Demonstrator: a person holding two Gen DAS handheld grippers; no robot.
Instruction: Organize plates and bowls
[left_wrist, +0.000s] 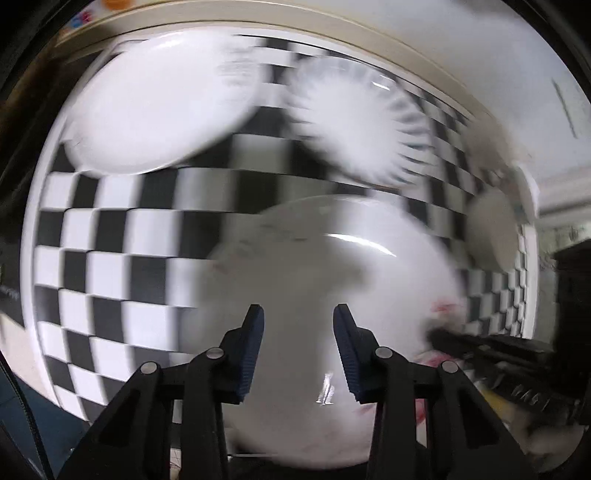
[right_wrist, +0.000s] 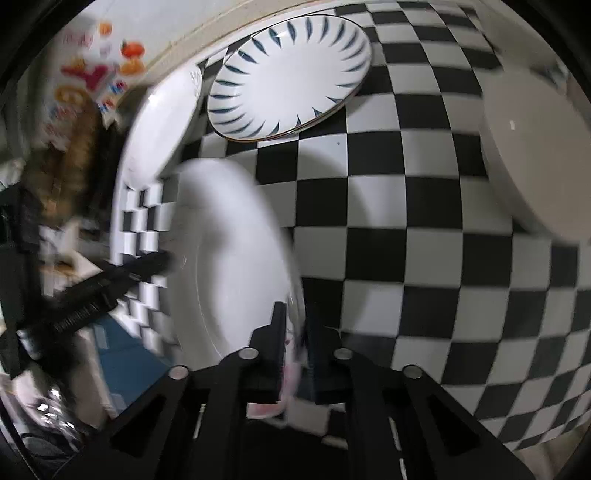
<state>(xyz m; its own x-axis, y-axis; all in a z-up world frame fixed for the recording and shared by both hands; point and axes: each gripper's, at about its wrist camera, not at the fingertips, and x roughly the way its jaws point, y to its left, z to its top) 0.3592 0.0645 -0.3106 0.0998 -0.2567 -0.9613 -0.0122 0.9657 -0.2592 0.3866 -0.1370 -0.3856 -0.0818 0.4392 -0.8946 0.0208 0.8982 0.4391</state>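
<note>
The right gripper (right_wrist: 295, 354) is clamped on the rim of a plain white plate (right_wrist: 236, 266), holding it tilted above the near left part of the checkered cloth (right_wrist: 369, 206); the left gripper (left_wrist: 298, 347) hangs over that same plate with its jaws apart, gripping nothing. Sorting looks barely begun: a plate with blue dashes round its rim (right_wrist: 291, 74) lies alone near the far edge, a white dish (right_wrist: 162, 125) sits just beside it at the far left corner, and a white bowl (right_wrist: 532, 147) stands toward the right edge. All look glazed, smooth and round.
</note>
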